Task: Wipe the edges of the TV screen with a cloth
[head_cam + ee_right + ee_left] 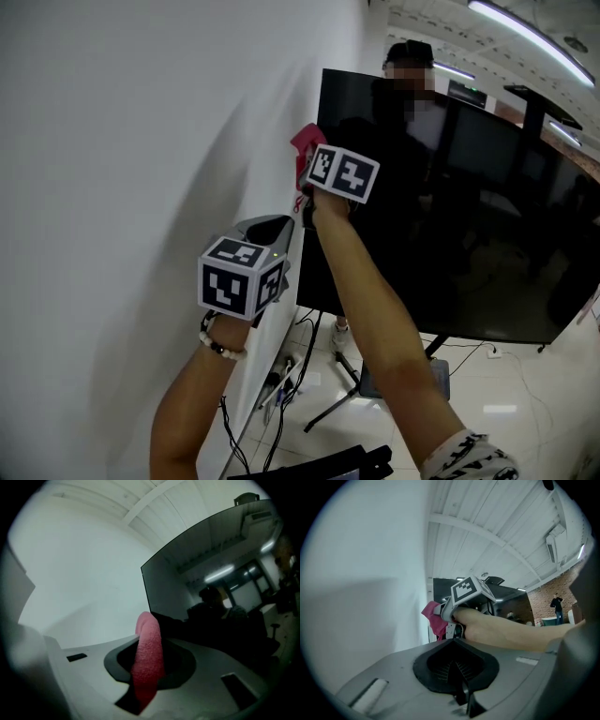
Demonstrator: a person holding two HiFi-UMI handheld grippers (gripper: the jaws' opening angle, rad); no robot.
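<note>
At lower left, left gripper [462, 696] with jaws pressed together on nothing, beyond it right gripper [145, 691] pinching the pink cloth [306, 142] at the black TV screen [450, 244] left edge, white wall [141, 141] at left, cables [281, 398] on pale glossy floor [502, 408] below, ceiling lights [525, 33] upper right.

A plain white wall [122, 141] fills my left side and stretches on ahead of me. At its foot, dark cables [278, 412] hang down to a pale, glossy tiled floor [506, 403], where the black legs of a stand [330, 409] spread out. Overhead, long light strips [525, 33] glow. In my left gripper view the ceiling [487, 527] is white ribbed panelling crossed by a beam, with an air-conditioning unit [552, 550] mounted high up. A red brick wall [541, 604] closes the far end of the room.
</note>
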